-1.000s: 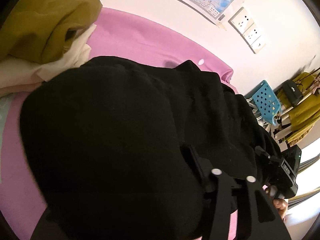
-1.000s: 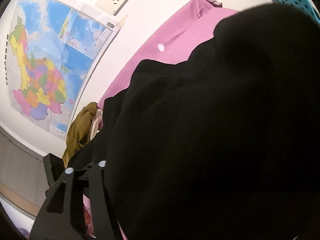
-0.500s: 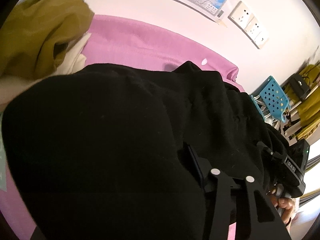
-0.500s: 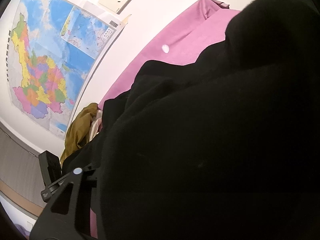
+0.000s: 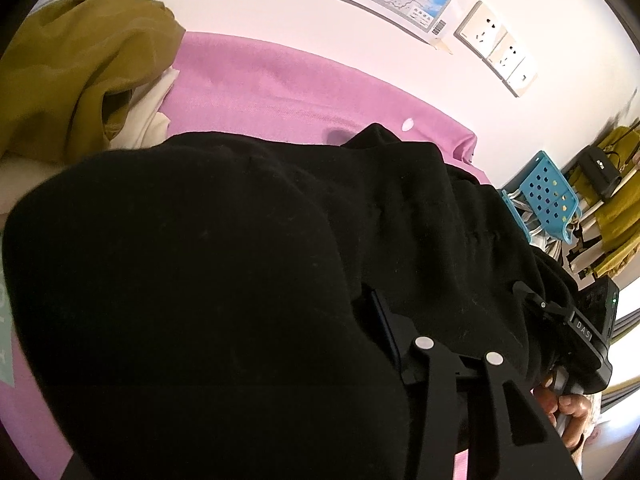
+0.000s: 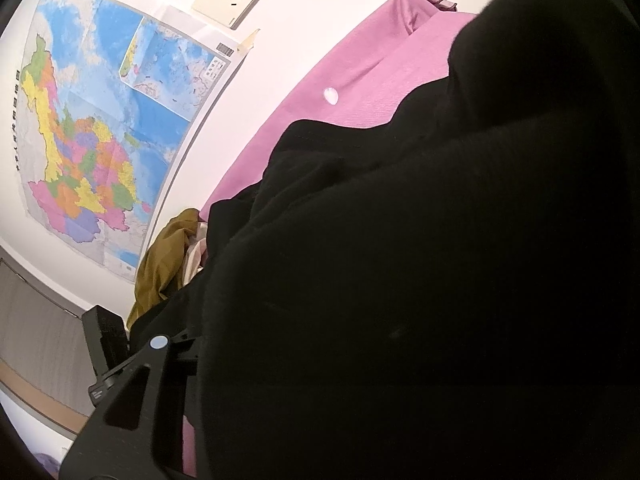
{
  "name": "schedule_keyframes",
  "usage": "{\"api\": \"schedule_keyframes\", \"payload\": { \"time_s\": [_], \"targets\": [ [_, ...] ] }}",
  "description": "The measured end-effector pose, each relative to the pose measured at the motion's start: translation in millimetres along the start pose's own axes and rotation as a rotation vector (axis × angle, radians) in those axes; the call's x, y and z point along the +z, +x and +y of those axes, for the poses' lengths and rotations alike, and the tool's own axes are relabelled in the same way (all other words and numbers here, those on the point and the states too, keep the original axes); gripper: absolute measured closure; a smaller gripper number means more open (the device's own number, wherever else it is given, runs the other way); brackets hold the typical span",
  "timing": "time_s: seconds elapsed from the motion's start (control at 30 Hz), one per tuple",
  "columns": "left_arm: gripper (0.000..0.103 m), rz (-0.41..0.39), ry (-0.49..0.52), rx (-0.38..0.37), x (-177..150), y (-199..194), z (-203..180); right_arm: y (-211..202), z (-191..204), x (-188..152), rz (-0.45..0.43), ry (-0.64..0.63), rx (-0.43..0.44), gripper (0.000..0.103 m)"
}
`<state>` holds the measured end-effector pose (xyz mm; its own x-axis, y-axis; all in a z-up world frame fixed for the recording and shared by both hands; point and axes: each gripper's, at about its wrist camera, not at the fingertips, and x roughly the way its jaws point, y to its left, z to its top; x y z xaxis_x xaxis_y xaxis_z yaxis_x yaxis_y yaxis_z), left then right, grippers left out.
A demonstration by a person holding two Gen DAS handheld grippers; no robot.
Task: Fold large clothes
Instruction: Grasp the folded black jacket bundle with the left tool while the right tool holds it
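Black garment (image 5: 224, 280) lies bunched over the pink-covered desk (image 5: 280, 80), draped across both grippers. Left gripper (image 5: 400, 344) and right gripper (image 6: 188, 356) reach under the cloth; fingers buried, grip state cannot be told. Olive garment (image 5: 72, 72) beside.

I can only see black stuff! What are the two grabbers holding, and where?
Both hold the black garment by an edge bunched over each camera; which edge cannot be told. Fingertips are hidden.
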<state>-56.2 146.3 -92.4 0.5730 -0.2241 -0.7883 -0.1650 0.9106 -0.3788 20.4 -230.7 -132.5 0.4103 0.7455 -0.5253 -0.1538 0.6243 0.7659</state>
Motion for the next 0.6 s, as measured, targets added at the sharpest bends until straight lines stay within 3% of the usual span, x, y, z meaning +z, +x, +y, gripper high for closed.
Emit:
{"api": "schedule_keyframes", "payload": {
  "time_s": [0.07,0.17,0.3,0.43,0.47,0.6],
  "targets": [
    [0.05,0.006,-0.011,0.001,0,2,2,-1,-1,2,0.006,0.004,0.007,0.056],
    [0.047,0.018,-0.031,-0.016,0,5,7,0,1,1,0.006,-0.001,0.003,0.055],
    [0.048,0.015,-0.029,-0.012,-2,4,6,1,2,-3,0.004,-0.011,-0.002,0.061],
    [0.058,0.01,-0.034,-0.015,-1,2,5,-5,4,-2,0.009,-0.024,0.016,0.076],
    [0.067,0.006,-0.032,-0.013,-1,1,4,-7,4,-2,0.009,-0.023,0.019,0.078],
    [0.074,-0.002,-0.013,0.004,1,-6,-2,-14,13,-1,0.0,-0.017,0.052,0.08]
  ]
}}
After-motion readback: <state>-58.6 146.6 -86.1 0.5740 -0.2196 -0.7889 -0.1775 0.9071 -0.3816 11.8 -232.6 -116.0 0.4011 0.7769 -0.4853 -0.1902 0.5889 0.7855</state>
